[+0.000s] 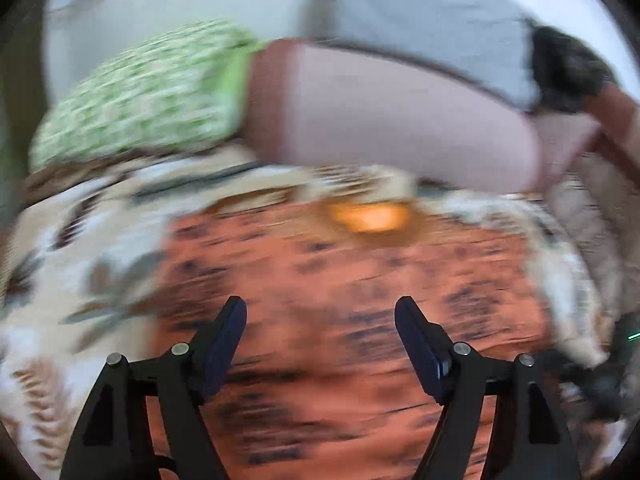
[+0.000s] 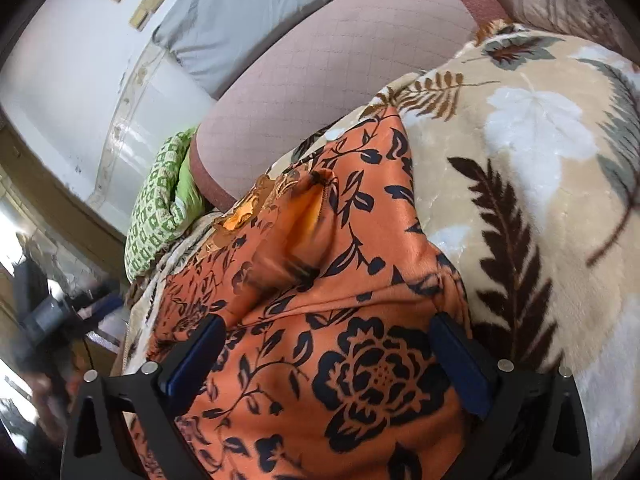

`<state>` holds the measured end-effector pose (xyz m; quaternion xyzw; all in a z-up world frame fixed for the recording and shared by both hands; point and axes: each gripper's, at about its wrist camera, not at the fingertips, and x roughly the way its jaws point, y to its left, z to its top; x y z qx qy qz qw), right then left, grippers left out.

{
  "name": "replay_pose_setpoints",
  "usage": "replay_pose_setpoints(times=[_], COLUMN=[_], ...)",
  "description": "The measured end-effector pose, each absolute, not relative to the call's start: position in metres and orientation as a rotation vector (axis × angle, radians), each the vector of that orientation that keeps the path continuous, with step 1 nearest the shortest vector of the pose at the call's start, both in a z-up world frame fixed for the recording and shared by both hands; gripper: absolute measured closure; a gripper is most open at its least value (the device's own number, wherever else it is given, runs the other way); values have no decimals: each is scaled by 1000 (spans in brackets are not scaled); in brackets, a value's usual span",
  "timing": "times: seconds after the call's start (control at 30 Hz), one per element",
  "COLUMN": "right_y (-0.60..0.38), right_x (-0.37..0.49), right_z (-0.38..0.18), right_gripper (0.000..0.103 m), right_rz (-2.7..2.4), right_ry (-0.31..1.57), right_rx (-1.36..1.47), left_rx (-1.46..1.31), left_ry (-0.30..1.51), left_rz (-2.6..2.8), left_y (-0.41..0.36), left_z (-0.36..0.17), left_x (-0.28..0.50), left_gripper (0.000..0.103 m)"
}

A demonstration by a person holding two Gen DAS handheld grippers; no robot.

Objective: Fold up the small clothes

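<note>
**Orange garment spread on blanket, both grippers over it**

Left wrist view is smearing badly; print detail on the orange floral garment (image 1: 340, 300) is not readable there. The left gripper (image 1: 320, 328) is standing with jaws wide apart, nothing between the pads, cloth lying beneath. The right gripper (image 2: 326, 356) is also showing jaws spread wide, straddling the garment; whether its pads are pressing the cloth is hard to tell, and the near hem is cutting off below the frame. The garment is lying on a leaf-print blanket (image 2: 540, 160), a raised fold at its middle. Beyond its far edge a pink quilted cushion (image 2: 320, 80) and a green patterned pillow (image 2: 160, 200) are crowding in. Open blanket is showing right of the garment.
</note>
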<state>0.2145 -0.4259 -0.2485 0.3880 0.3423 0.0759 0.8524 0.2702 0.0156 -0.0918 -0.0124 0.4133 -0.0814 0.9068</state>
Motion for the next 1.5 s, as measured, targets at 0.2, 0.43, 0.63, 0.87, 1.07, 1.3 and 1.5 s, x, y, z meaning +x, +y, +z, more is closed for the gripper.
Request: replay_pose_setpoints(times=[0.2, 0.43, 0.63, 0.87, 1.07, 1.3, 1.5], right_y=[-424, -427, -391, -363, -387, -402, -421], right_x=[250, 332, 341, 341, 336, 319, 317], right_z=[-208, -232, -205, -169, -226, -202, -172], right_gripper=[1, 39, 89, 91, 83, 47, 33], right_rz=[208, 122, 53, -116, -56, -36, 155], right_ry=[728, 1021, 1066, 938, 1006, 962, 812], right_rx=[817, 778, 498, 111, 256, 374, 634], left_rx=[-85, -187, -178, -202, -257, 50, 52], left_ry=[973, 968, 920, 922, 820, 1060, 1002], left_rz=[-15, -35, -81, -104, -160, 66, 77], left_y=[87, 110, 113, 118, 117, 98, 105], left_z=[-155, -190, -195, -191, -136, -200, -196], left_x=[283, 283, 275, 273, 267, 334, 331], left_gripper=[26, 26, 21, 20, 20, 16, 13])
